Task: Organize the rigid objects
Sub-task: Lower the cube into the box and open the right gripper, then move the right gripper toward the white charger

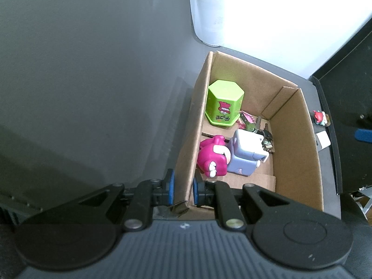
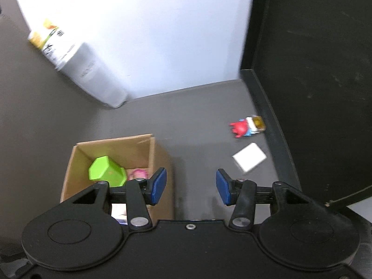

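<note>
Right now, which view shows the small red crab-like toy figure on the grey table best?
The right wrist view: the small red crab-like toy figure lies unobstructed on the grey table, beside a white square card, though slightly blurred. The left wrist view catches the toy only tiny at the right edge, beyond the cardboard box.

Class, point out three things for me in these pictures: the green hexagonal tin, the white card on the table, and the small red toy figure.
Green tin (image 1: 224, 91): left wrist view, on its flat lid.
White card (image 2: 249, 157): right wrist view, on its middle.
Red toy figure (image 2: 239, 127): right wrist view, on its red body.

"heyte" partly legible on white container (image 1: 209, 11) by wall
</note>
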Demonstrator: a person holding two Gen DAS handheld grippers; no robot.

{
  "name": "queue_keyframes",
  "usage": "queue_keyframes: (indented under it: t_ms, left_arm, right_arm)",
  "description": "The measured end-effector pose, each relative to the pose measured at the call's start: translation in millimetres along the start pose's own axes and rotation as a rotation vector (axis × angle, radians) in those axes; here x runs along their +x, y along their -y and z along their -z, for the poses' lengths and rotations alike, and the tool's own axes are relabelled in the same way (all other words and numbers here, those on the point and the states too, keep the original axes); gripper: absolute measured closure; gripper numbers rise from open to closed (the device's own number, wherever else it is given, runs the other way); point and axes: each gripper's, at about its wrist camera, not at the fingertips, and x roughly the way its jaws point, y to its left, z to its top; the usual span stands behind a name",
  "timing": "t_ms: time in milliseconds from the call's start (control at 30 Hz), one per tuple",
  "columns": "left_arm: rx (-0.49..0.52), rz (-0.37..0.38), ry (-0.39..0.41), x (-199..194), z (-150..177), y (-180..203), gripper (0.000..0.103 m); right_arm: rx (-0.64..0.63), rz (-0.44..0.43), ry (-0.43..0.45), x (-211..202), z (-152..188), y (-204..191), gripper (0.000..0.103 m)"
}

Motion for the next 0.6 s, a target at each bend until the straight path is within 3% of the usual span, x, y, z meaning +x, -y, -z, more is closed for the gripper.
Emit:
queue_keyframes:
  t_ms: [233,400,600]
  left_arm:
    - [-0.006,-0.001,-0.005,1.0,-0.4,-0.4,0.089]
    - [-0.004,-0.003,-0.006,1.7,-0.7,-0.7,0.089]
    - [-0.003,-0.009,-0.007,3.6,-0.3,-0.4,0.089]
  right_arm:
    - [0.038,-0.006,-0.006,0.4,0.9,25.9,0.055]
    - [0.068,-0.005,0.002,-1.0,-2.5,40.2,0.047]
    - [0.108,-0.019,0.027,-2.4,-7.4,59.2,0.030]
